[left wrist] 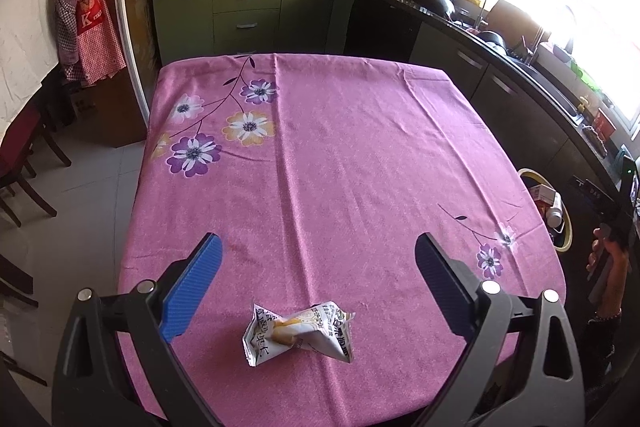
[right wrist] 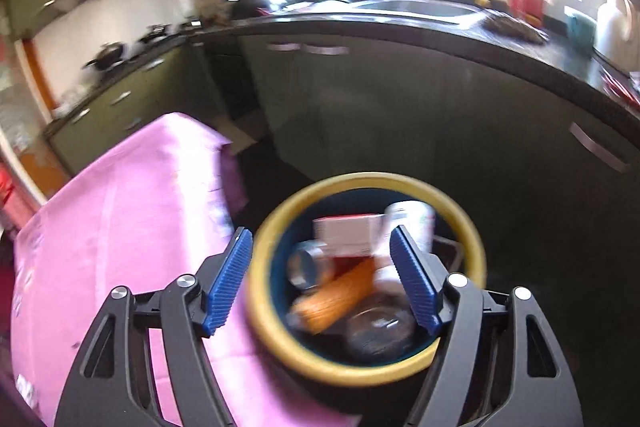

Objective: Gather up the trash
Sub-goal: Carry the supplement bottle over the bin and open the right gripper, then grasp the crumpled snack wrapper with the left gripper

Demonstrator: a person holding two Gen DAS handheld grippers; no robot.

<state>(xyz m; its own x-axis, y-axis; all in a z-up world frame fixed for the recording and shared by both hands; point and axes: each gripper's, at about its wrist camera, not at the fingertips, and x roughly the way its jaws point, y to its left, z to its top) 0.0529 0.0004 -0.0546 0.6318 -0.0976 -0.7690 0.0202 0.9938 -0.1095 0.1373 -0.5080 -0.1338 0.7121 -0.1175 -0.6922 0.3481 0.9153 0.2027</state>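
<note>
Blue-padded left gripper jaws wide above wrapper, right gripper over bin

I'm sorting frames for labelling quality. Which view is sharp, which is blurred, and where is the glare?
Left wrist view: sharp, the crumpled wrapper on the pink tablecloth is crisp, though the window at upper right is blown out. Right wrist view: motion-blurred, the yellow-rimmed bin and its contents are smeared, the window overexposed; only the right hand-held gripper stays sharp. Both views show fisheye curvature.

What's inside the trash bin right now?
The yellow-rimmed bin holds a red-and-white carton, a white bottle, an orange wrapper and a clear jar. Motion blur and the pile hide whatever lies underneath.
</note>
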